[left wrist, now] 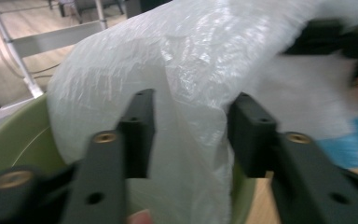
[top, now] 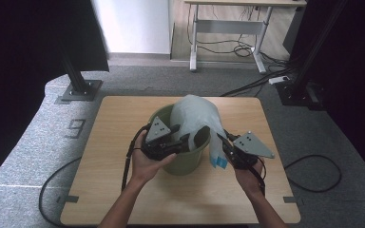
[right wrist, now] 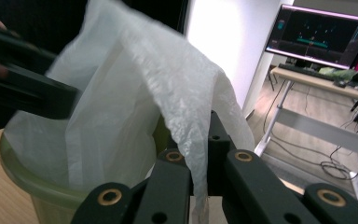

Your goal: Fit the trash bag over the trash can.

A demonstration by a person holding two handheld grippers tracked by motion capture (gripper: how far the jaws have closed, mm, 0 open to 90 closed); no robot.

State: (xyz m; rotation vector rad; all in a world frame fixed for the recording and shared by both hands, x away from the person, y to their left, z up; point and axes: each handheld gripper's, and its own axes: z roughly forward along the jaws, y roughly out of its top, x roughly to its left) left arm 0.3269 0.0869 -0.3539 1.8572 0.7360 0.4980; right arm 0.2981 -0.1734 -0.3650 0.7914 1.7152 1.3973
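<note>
So there's a green bucket (top: 183, 159) sitting around the middle of the wooden tabletop (top: 114, 142), with a white plastic bag (top: 195, 116) puffed up out of it; left gripper (top: 183, 141) is at the bucket's 9 o'clock rim, fingers (left wrist: 137, 126) spread wide with a fold of bag between them, not pinched; right gripper (top: 224, 142) is over at 3 o'clock, fingers (right wrist: 216, 154) squeezed tight on the bag's edge, which hangs outside the rim.
</note>
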